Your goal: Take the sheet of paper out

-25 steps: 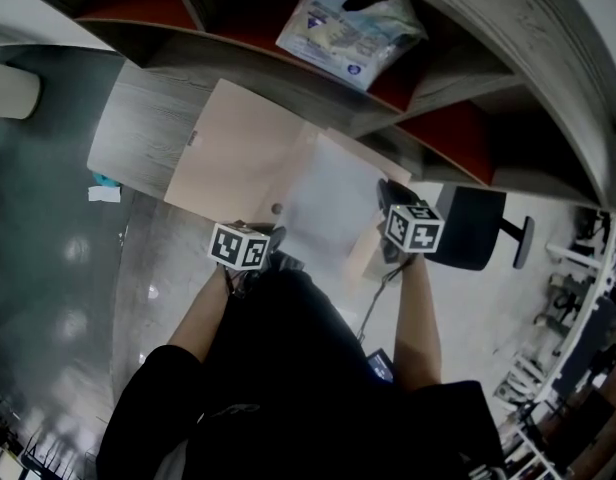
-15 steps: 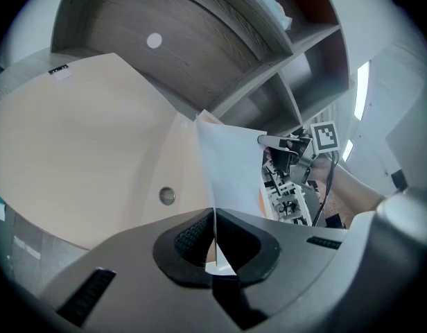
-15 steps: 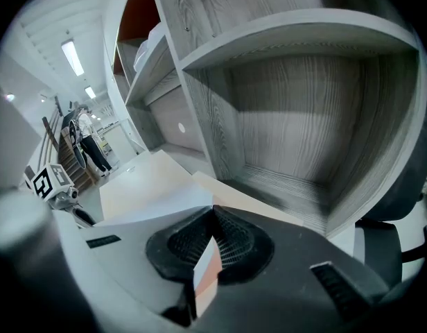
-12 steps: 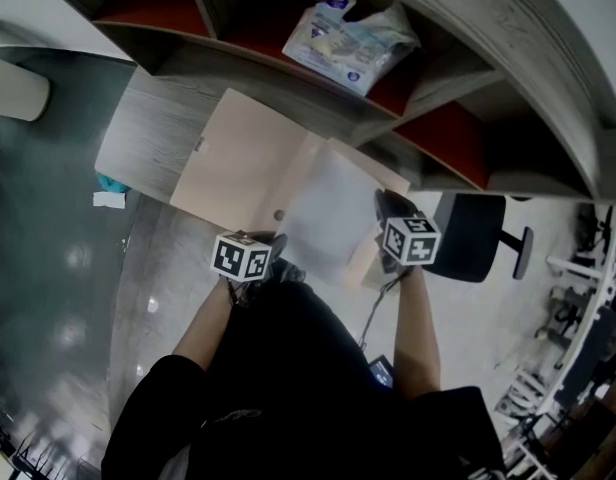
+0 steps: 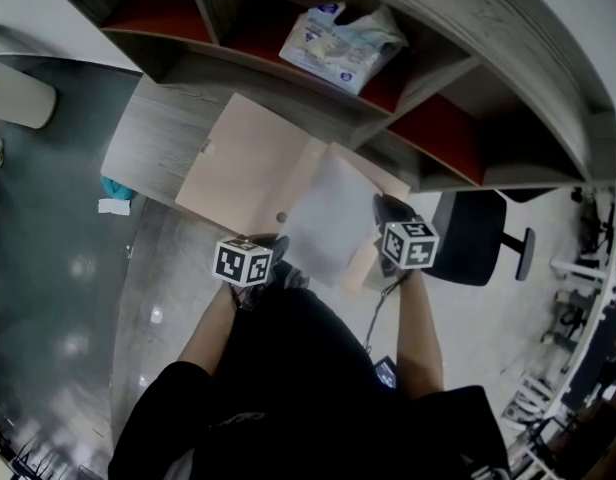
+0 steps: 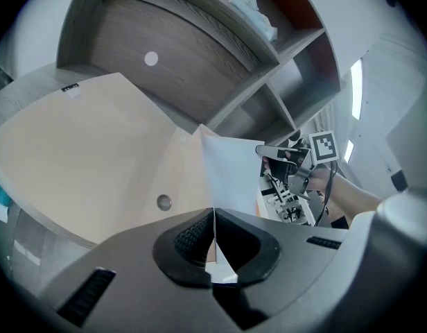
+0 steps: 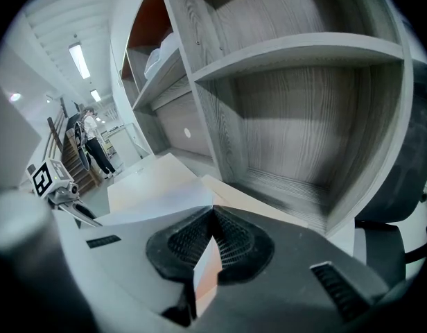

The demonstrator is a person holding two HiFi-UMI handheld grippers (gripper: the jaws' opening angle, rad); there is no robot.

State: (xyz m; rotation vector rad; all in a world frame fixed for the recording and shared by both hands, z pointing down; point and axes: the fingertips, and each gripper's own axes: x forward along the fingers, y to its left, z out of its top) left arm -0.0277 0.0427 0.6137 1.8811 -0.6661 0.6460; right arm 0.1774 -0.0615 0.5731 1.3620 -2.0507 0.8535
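Nearest the person, the left gripper has its jaws pressed together on the near lower corner of the sheet of paper; the thin white edge runs straight between the pads. To its right, the right gripper is likewise clamped on a thin peach-and-white edge, which looks like the right flap of the beige folder. The sheet lies across the open folder's right half, tilted, its far corner near the fold. The folder lies spread on the grey wooden desk. Beyond stands the shelf unit, with a plastic packet in one compartment. A dark chair stands to the right.
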